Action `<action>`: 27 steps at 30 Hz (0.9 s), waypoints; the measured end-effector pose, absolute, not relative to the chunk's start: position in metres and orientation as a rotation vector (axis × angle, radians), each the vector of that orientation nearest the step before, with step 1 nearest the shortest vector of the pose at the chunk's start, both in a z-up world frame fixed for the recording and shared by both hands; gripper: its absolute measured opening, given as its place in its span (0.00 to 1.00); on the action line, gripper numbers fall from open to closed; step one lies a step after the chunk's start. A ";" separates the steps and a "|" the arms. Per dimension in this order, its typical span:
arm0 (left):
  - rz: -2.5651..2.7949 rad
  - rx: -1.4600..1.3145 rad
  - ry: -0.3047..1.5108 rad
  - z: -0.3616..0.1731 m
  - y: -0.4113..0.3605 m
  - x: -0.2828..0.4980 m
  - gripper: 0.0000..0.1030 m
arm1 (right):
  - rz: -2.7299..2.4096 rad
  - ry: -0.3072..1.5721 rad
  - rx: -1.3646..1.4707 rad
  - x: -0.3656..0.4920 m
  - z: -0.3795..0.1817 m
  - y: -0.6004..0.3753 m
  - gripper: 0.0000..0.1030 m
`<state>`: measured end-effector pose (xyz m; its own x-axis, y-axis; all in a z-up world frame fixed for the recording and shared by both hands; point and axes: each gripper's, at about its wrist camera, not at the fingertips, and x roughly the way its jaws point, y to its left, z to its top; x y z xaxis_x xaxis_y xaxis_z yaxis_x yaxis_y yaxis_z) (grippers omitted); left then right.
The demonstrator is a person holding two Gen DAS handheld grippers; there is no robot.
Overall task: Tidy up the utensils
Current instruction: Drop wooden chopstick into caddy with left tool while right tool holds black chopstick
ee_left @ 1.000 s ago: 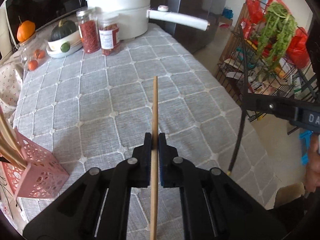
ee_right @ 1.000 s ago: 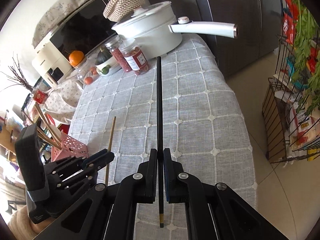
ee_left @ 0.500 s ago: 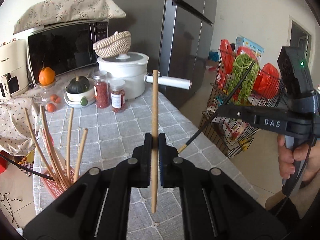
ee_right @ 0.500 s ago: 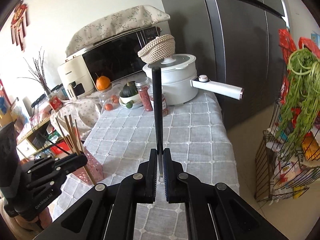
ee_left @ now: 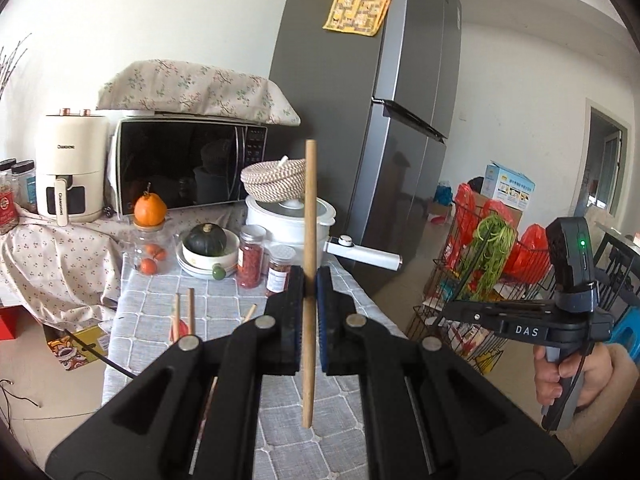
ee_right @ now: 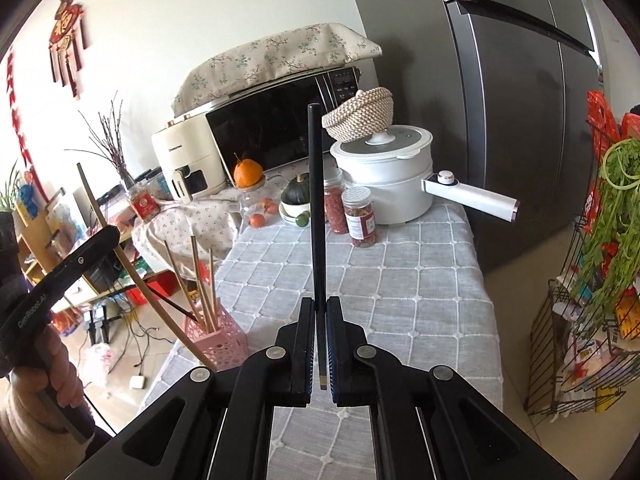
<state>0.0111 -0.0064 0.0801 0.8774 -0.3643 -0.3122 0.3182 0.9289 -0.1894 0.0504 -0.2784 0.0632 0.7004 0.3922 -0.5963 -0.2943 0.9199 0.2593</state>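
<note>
My left gripper (ee_left: 309, 280) is shut on a wooden chopstick (ee_left: 309, 240) and holds it upright above the table. My right gripper (ee_right: 320, 312) is shut on a black chopstick (ee_right: 316, 208), also upright. A pink perforated holder (ee_right: 218, 336) with several wooden chopsticks stands at the table's left front corner. The left gripper shows in the right wrist view (ee_right: 108, 236), above and left of the holder, its wooden chopstick (ee_right: 136, 276) slanting down beside it. The right gripper shows at the right of the left wrist view (ee_left: 452, 306).
A grey checked tablecloth (ee_right: 400, 280) covers the table. At the back stand a white pot (ee_right: 388, 188) with a long handle, two spice jars (ee_right: 360, 220), a bowl with a squash (ee_right: 298, 200) and a microwave (ee_right: 280, 120). A wire rack with greens (ee_right: 600, 280) stands on the right.
Both grippers have lifted and tilted up, from looking down at the table to looking level across the room. Each still holds its chopstick. The holder now sits lower in both views.
</note>
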 end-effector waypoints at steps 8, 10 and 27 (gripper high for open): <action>-0.248 -0.152 0.295 0.079 0.025 0.015 0.07 | 0.472 0.663 0.167 0.049 0.078 -0.249 0.05; -0.216 -0.142 0.287 0.074 0.029 0.018 0.07 | 0.491 0.658 0.169 0.050 0.080 -0.240 0.05; -0.099 -0.101 0.409 0.010 0.060 0.064 0.07 | 0.607 0.641 0.197 0.068 0.080 -0.172 0.05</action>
<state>0.0641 0.0603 0.0099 0.9129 -0.1163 -0.3913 0.0755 0.9901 -0.1181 0.0685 -0.1724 0.0804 0.6361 0.5864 -0.5015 -0.4684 0.8099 0.3529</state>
